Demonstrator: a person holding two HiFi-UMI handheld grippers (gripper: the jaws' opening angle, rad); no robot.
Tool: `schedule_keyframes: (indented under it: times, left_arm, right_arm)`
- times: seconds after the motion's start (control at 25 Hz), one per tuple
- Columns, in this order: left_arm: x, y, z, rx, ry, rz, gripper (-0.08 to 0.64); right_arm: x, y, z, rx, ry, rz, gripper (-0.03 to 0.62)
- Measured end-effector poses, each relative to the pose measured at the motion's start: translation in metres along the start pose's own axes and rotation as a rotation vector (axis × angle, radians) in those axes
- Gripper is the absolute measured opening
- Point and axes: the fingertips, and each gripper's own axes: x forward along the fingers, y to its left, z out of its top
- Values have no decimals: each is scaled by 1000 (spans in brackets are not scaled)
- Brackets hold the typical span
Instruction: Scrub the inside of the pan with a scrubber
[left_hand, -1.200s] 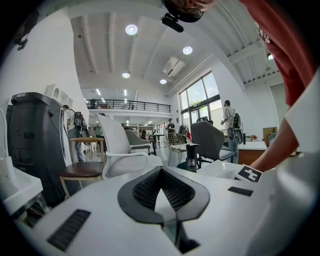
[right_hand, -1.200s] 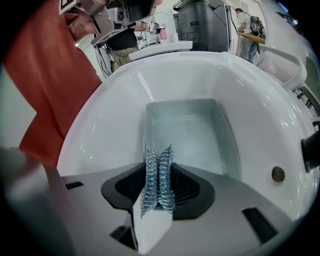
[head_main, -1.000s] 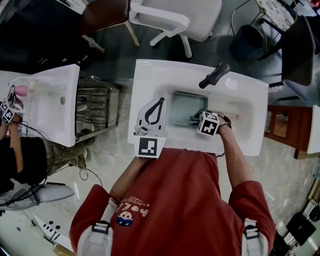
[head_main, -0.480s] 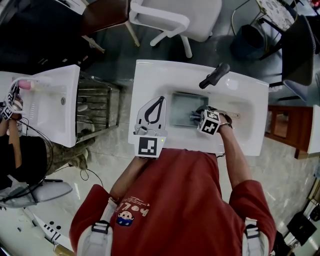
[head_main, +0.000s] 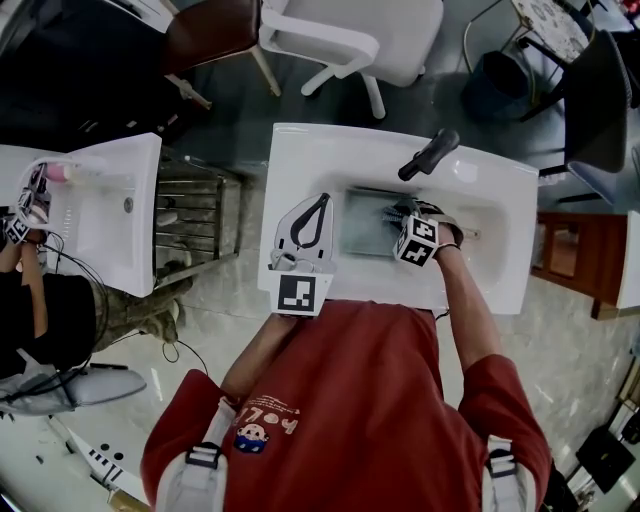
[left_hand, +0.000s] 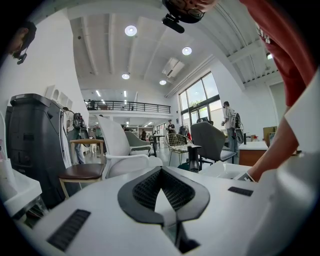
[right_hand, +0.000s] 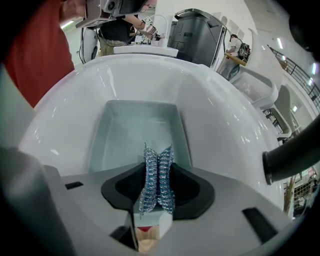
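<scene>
A rectangular steel pan (head_main: 365, 222) (right_hand: 130, 132) lies in the bowl of the white sink (head_main: 300, 150). My right gripper (head_main: 402, 216) (right_hand: 157, 167) hangs over the pan's right far part, shut on a silver wire scrubber (head_main: 396, 211) (right_hand: 157, 176) that sticks out past the jaws. Whether the scrubber touches the pan cannot be told. My left gripper (head_main: 316, 203) (left_hand: 161, 172) rests on the sink's left rim. Its jaws are shut with nothing between them, and it points away over the room.
A black faucet handle (head_main: 430, 150) (right_hand: 292, 155) stands at the sink's back right. A white chair (head_main: 345, 35) and a brown stool (head_main: 210, 30) stand beyond the sink. A metal rack (head_main: 190, 215) and a second sink (head_main: 110, 210) with another person are to the left.
My right gripper has carried the scrubber from the pan's near right side toward its far side. The left gripper has stayed on the rim.
</scene>
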Motion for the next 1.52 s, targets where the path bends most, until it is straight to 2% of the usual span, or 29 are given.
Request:
schedule_keyframes:
  times: [0.28, 0.52, 0.76, 0.92, 1.24, 1.52]
  left_arm:
    - [0, 1, 0, 5, 1, 0, 8]
    - [0, 1, 0, 9, 3, 0, 8]
    - [0, -1, 3, 15, -9, -5, 8]
    - [-1, -2, 5, 15, -14, -6, 8]
    - [0, -3, 7, 13, -19, -7, 8]
    - [4, -2, 11, -21, -27, -8, 8]
  right_arm:
    - [7, -22, -3, -7, 5, -104, 163]
    - [8, -23, -3, -19, 3, -123, 163]
    - [7, -24, -2, 18, 7, -123, 163]
    - [-3, -25, -1, 100, -18, -149, 163]
    - [-49, -22, 8, 330, -127, -273, 163]
    - [-108, -24, 12, 575, -273, -363, 166]
